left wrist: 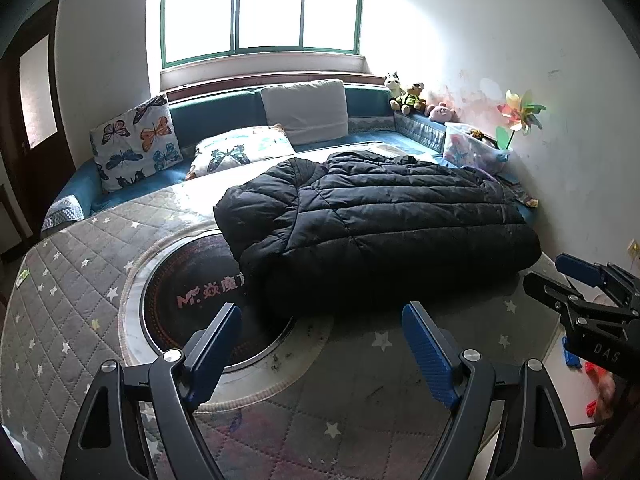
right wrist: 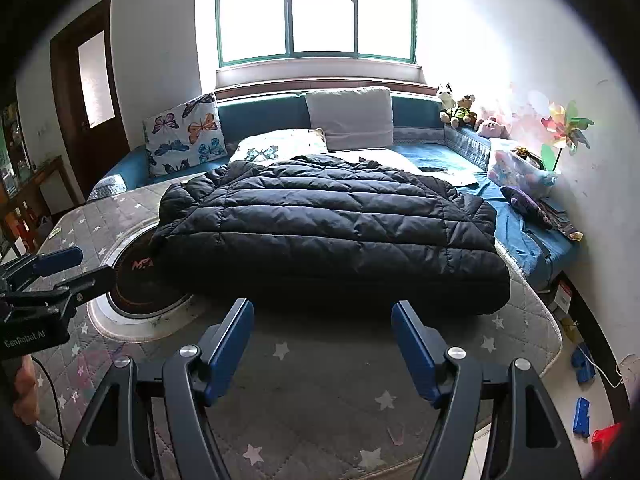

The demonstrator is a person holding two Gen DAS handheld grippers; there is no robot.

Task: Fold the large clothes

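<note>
1. The left tool (left wrist: 322, 326) is pointing forward and downward, its two blue-padded fingers (left wrist: 430, 354) standing wide apart with nothing between them, hanging just short of the black puffer jacket (left wrist: 380, 216).
2. The right tool (right wrist: 322, 322) is tilting down the same way, its blue fingers (right wrist: 416, 354) spread and gripping nothing, also just short of the jacket's near hem.
3. The two tools are sitting side by side, well apart.
4. A hand (right wrist: 25, 388) is gripping the left tool's handle, on the side away from the jacket.
</note>
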